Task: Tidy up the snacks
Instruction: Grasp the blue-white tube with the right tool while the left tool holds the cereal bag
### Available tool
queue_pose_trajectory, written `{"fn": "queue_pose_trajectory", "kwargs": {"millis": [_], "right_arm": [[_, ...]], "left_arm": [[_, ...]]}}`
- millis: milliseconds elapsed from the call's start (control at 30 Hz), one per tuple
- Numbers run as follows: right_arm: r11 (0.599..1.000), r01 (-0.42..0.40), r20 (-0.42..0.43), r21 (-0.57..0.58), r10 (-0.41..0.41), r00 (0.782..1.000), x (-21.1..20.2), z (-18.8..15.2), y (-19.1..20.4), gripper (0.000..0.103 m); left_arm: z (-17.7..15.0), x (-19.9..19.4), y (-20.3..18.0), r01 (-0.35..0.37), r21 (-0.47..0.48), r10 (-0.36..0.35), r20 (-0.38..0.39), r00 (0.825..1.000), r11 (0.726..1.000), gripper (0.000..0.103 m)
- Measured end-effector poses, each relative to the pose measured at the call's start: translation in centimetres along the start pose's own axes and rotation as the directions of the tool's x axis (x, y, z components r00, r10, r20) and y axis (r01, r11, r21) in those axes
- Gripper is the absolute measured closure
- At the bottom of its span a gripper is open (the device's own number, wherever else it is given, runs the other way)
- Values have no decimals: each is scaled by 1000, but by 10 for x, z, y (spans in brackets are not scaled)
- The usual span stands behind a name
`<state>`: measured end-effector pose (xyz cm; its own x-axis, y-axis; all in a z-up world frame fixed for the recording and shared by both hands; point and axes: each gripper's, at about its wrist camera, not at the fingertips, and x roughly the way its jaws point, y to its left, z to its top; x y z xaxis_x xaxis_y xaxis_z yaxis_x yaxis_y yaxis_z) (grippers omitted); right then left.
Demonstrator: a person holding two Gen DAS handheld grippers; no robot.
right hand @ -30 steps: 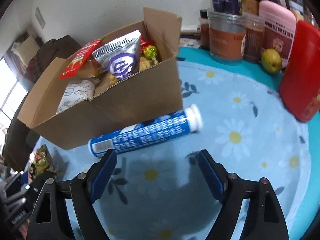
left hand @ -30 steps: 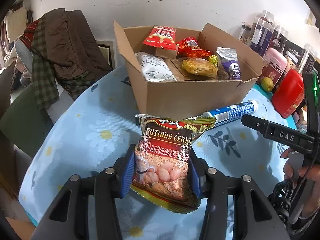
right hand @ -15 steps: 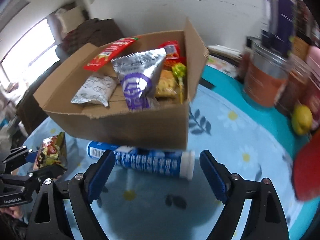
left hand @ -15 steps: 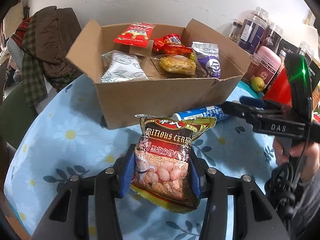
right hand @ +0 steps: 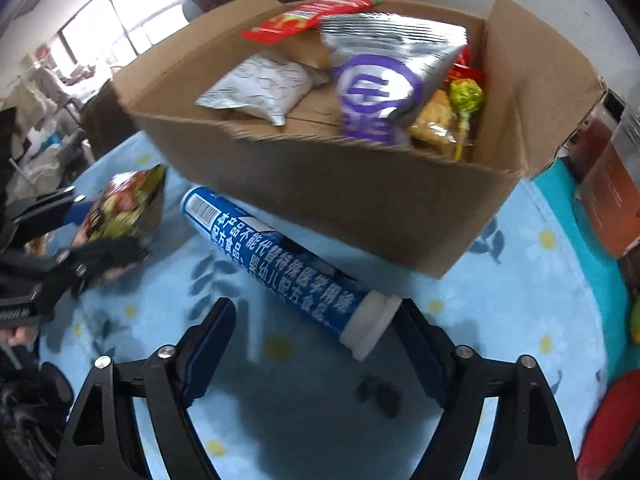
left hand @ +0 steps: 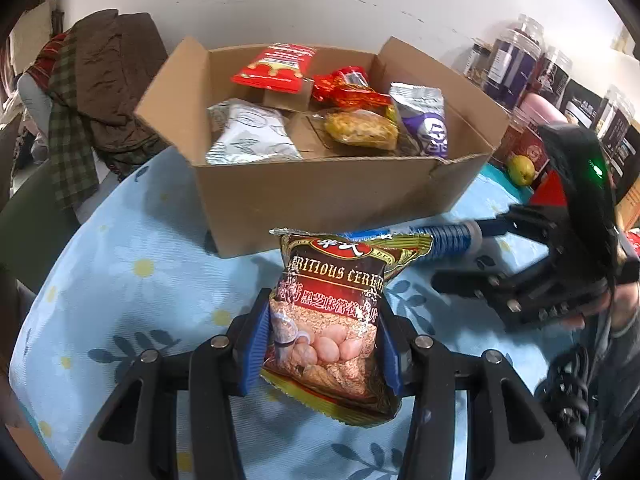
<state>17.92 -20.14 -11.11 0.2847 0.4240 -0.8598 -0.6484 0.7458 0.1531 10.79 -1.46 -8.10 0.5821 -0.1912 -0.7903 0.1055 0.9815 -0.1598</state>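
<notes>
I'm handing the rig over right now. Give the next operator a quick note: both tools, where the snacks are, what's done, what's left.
Left tool: shut on the cereal packet, held above the table in front of the cardboard box.
Right tool: open, its fingers on either side of the capped end of the blue tube, which lies on the tablecloth beside the box.
Done: several snack packets already in the box.
Left: drop the cereal packet in, then grip the tube and box it.

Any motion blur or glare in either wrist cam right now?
Left wrist view: mostly sharp, the cereal bag print is readable; only the right gripper and the tube beside it smear. Right wrist view: blurrier overall, worst at the left gripper; the window is blown out; the tube text stays legible.
</notes>
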Motion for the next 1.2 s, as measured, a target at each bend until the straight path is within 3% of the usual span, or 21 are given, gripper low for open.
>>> {"fn": "queue_pose_trajectory", "kwargs": {"millis": [233,467,567,800,1033,1200], "right_arm": [[999,-29,38,35,28,999,-11,-13,29,22],[995,84,70,-62,-79,994,-2,-5,68,22],[994,73,58,-83,-69,996,6,5,67,22],[992,94,-10,-80,-95,995,27,9,71,56],[986,144,-61,-82,-149,987,24,-2,87,71],[983,181,-96,-35,-184,978,13,-22,95,75]], "left_arm": [[-5,-10,17,-14,-22,14,7,1000,1000,56],[-14,-18,31,-36,-48,36,8,999,998,56],[-18,-19,36,-42,-61,42,8,999,997,56],[-26,-25,48,-69,-78,70,5,998,995,56],[-34,-27,49,-56,-73,56,-1,998,996,56],[-43,-31,45,-26,-56,26,-4,1000,998,56]]}}
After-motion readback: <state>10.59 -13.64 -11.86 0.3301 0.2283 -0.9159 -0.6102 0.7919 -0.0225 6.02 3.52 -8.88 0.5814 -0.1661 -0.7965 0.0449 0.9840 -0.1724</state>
